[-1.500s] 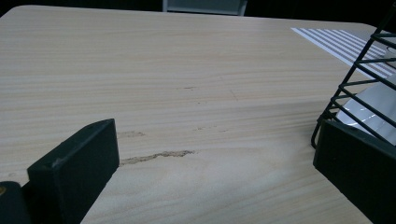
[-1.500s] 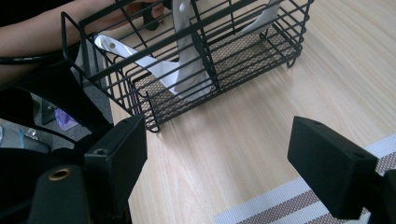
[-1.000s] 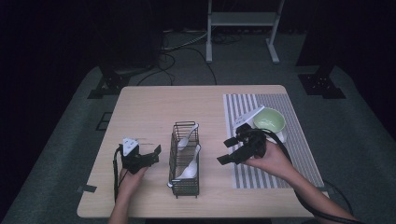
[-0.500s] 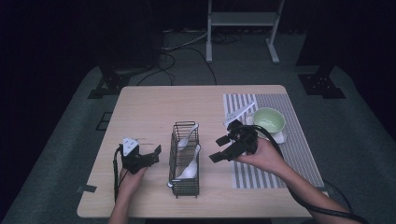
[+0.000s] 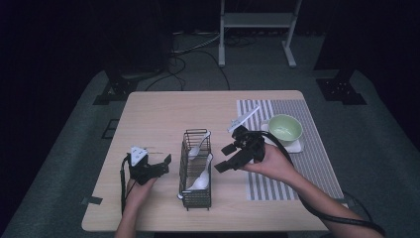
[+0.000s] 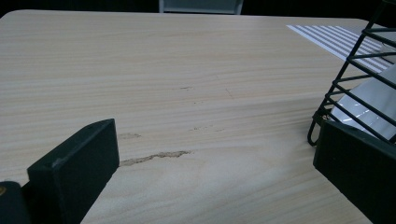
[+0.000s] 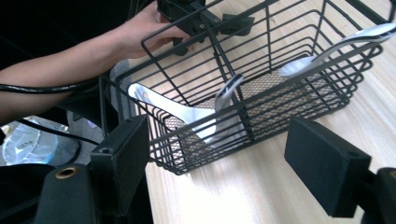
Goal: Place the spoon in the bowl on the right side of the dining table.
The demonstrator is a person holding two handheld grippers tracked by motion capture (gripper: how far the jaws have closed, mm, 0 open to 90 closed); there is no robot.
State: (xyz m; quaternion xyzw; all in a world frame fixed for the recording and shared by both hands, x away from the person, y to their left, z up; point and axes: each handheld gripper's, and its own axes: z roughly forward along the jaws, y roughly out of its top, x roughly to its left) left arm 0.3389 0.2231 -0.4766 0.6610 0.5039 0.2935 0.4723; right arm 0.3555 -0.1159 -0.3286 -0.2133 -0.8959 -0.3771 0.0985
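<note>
A black wire basket [image 5: 196, 171] stands in the middle of the wooden table [image 5: 168, 114], with two pale spoons [image 5: 200, 144] [image 5: 200, 181] leaning inside it. My right gripper [image 5: 226, 158] hovers just right of the basket, open and empty. In the right gripper view the basket [image 7: 280, 93] lies just beyond the open jaws, one spoon [image 7: 187, 112] low in it and another spoon [image 7: 336, 44] over its far rim. My left gripper [image 5: 166, 162] rests on the table left of the basket, open. The left gripper view has the basket's corner [image 6: 348, 70] at the right.
A green bowl [image 5: 285, 128] sits on a white coaster on the striped placemat [image 5: 307, 158] at the table's right. Bare wood stretches behind and to the left of the basket. A person's hand with the left gripper [image 7: 196, 16] lies beyond the basket in the right gripper view.
My right gripper has moved left from over the placemat near the bowl to the basket's right side. The left gripper has stayed still.
</note>
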